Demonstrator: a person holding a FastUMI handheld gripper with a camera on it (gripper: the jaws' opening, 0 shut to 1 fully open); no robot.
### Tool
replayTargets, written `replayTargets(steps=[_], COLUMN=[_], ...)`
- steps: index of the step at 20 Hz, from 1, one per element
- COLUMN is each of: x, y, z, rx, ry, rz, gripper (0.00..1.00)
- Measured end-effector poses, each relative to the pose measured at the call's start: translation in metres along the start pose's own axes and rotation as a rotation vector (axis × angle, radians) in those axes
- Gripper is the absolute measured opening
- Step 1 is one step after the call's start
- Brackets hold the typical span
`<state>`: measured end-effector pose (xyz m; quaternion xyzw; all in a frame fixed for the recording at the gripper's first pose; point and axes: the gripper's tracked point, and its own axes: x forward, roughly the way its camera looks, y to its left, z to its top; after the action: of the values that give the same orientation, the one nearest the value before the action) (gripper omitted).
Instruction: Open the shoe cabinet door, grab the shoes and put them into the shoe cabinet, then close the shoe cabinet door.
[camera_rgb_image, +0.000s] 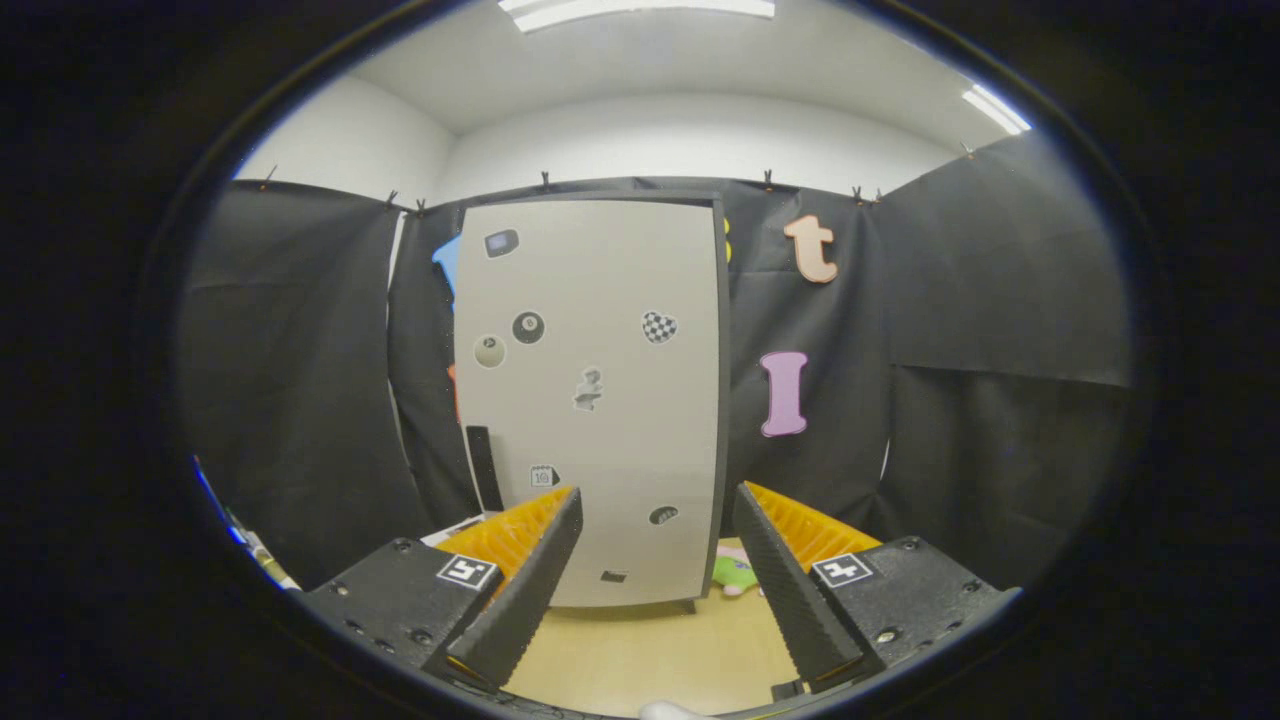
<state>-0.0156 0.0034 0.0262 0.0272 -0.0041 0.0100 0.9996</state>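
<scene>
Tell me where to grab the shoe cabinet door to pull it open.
Take the dark vertical handle low on the left side of the shoe cabinet door, coming straight on with the fingers either side of it. The gripper is open with nothing between its fingers. The handle's place suggests hinges on the right.

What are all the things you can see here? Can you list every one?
shoe cabinet: one, pale grey with a dark edge, door shut, standing beyond the tongs on the floor.
stickers: several, mixed colours, scattered over the cabinet door.
handle: one, black, low on the door's left side.
shoe: one, green and pink, on the floor right of the cabinet, partly hidden.
floor: wooden, light tan.
tongs: one pair, open, holding nothing, pointed at the cabinet.
</scene>
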Motion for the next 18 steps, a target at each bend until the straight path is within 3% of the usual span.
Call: replayTargets(steps=[18], x=[-0.0027], y=[-0.001], z=[-0.0044], rx=[0.005], ry=[0.004], rz=[0.002], gripper=[0.99])
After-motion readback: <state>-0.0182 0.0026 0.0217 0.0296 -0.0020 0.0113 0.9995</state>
